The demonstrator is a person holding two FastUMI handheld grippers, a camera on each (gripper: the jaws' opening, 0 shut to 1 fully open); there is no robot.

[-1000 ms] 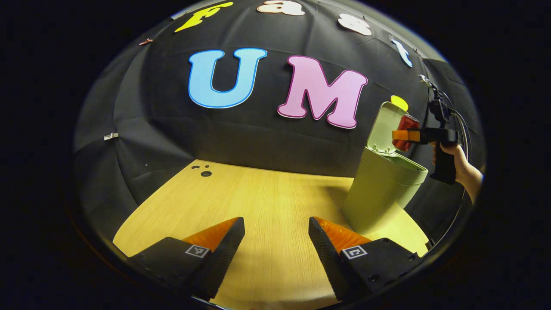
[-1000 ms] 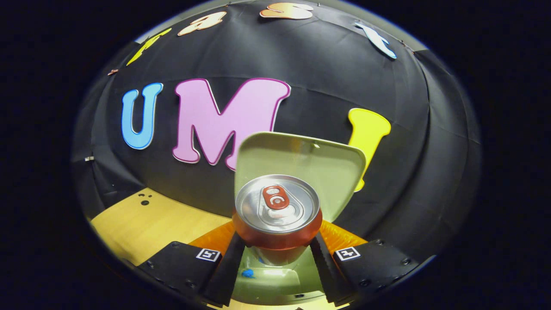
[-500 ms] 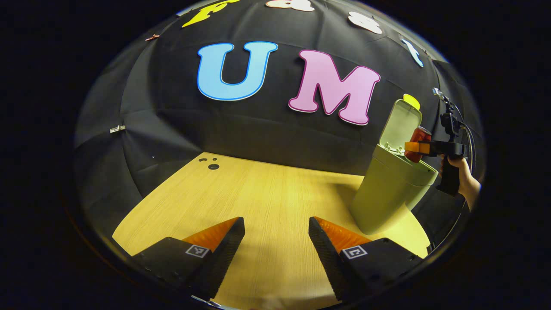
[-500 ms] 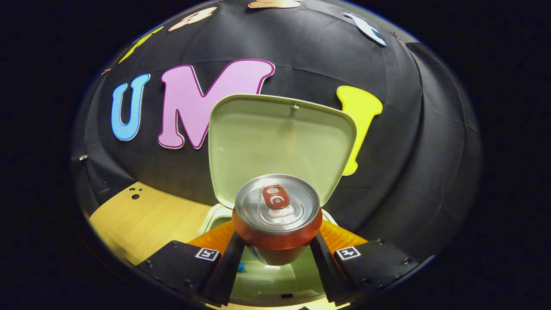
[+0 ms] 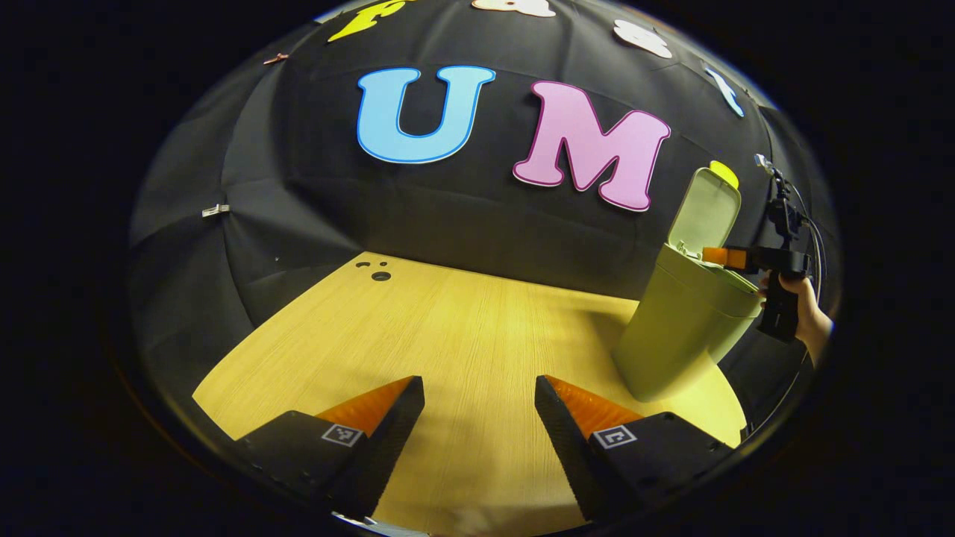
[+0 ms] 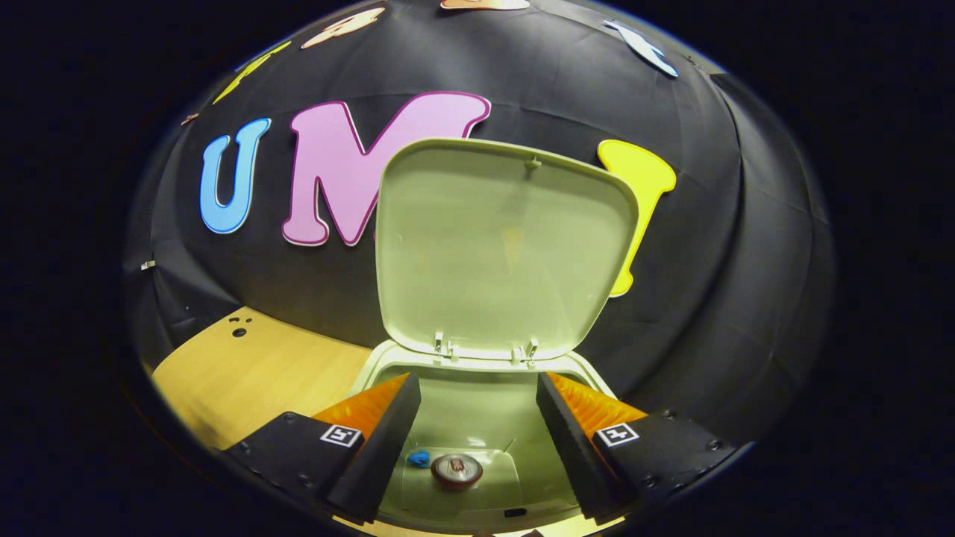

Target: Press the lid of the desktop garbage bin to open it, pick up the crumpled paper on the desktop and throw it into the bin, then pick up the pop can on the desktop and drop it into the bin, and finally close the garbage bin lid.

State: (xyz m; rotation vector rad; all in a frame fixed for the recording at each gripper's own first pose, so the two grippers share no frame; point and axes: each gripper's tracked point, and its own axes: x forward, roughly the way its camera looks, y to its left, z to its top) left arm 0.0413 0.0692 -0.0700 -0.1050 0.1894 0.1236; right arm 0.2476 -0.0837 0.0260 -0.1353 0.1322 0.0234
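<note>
Can [image 6: 456,470] sits at the bottom of the bin [image 6: 477,418]; right gripper [image 6: 477,406] hangs spread and empty above it, left gripper [image 5: 477,414] also spread. Danger: jaws catch the raised lid [image 6: 503,246], tipping the bin.

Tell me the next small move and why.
Probably lift the right tongs out of the bin mouth and tip the lid forward to shut it. The can already lies at the bottom beside a blue scrap, the tongs are open and hold nothing, and the lid stands upright.
</note>
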